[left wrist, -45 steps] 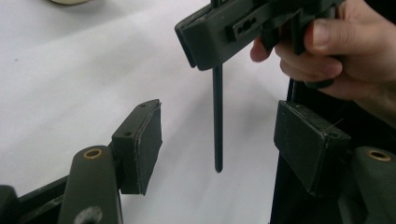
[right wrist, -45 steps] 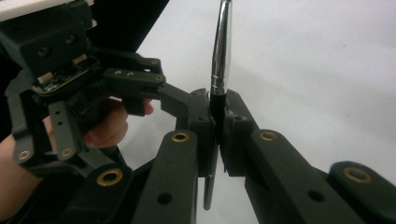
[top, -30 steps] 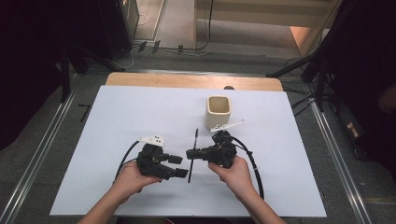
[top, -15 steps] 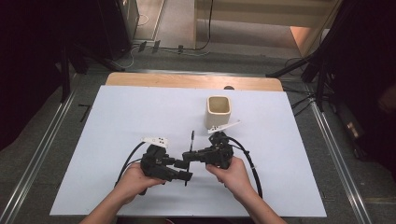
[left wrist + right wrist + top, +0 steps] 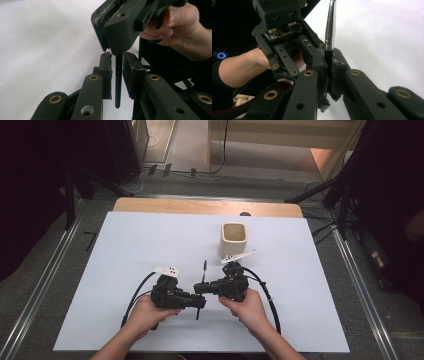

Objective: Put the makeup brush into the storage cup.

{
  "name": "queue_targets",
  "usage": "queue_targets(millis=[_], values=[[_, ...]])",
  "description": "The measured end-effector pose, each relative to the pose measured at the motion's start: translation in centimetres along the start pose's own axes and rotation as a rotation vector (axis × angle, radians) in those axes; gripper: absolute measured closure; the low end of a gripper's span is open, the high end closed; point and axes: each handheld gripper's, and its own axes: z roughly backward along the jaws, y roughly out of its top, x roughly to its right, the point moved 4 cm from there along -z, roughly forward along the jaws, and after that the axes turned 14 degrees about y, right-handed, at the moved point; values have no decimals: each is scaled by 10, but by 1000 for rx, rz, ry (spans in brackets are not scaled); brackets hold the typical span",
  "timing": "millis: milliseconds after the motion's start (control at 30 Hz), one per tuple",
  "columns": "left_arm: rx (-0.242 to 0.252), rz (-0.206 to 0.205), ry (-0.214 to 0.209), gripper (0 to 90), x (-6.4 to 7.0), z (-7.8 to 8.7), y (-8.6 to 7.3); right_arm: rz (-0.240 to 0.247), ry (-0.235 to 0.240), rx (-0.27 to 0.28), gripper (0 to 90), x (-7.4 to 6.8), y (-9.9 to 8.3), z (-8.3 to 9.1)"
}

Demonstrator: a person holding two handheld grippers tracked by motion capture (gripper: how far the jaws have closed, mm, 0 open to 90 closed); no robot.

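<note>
A slim rod (image 5: 204,269), black at the handle and silver farther up, stands nearly upright over the white table's front middle. My right gripper (image 5: 199,288) is shut on its black handle (image 5: 327,53), and the silver part (image 5: 330,22) rises past the jaws. My left gripper (image 5: 200,302) faces it from the left. Its jaws stand open on either side of the rod's lower end (image 5: 118,82), with a narrow gap on each side. In the left gripper view the right gripper (image 5: 109,47) grips the rod just above my left gripper (image 5: 117,57).
A cream square cup (image 5: 234,239) stands upright behind the right gripper, toward the table's far side. The white tabletop (image 5: 125,250) ends in a wooden strip (image 5: 200,206) at the back. Cables trail from both grippers toward the front edge.
My left gripper has moved right until its open jaws straddle the rod's lower end. The right gripper has kept hold of the rod and shifted only slightly.
</note>
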Motion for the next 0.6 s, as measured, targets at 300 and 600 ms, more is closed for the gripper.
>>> queue_targets(millis=[300,600], values=[[4,37,-29,848,-1,-1,0,-10,0,6,861,0,0,0],[-11,64,-36,851,0,-1,1,-23,3,7,859,1,0,1]])
